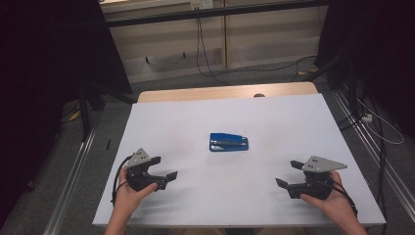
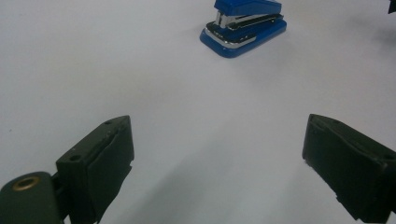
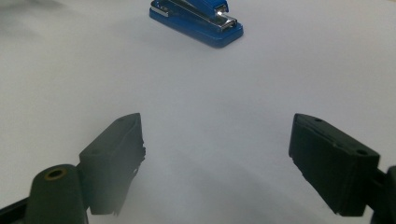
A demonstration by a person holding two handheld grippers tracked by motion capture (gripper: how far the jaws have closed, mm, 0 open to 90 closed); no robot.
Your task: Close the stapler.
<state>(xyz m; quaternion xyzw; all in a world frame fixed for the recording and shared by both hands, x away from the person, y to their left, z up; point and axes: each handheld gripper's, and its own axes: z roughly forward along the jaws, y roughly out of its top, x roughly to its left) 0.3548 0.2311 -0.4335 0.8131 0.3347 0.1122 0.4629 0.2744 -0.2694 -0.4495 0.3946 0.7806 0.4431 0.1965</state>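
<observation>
Scene: a person sits at a white table [image 1: 161, 122], one two-jaw gripper in each hand, both low near the front edge.
Stapler: a blue stapler [image 1: 229, 142] lies flat at the table's middle, apart from both grippers.
Long axis: it runs across the table, left to right, its metal-nosed end toward the person's left.
Left gripper: the left gripper [image 1: 164, 172] points inward toward the stapler, jaws spread wide with nothing between them.
Right gripper: the right gripper [image 1: 288, 174] mirrors it, jaws released and empty.
Direction: the stapler lies ahead of both and between them, up-table.
Nearer hand: roughly equal; I judge the left slightly closer.
Likely next: a reach forward and inward.
</observation>
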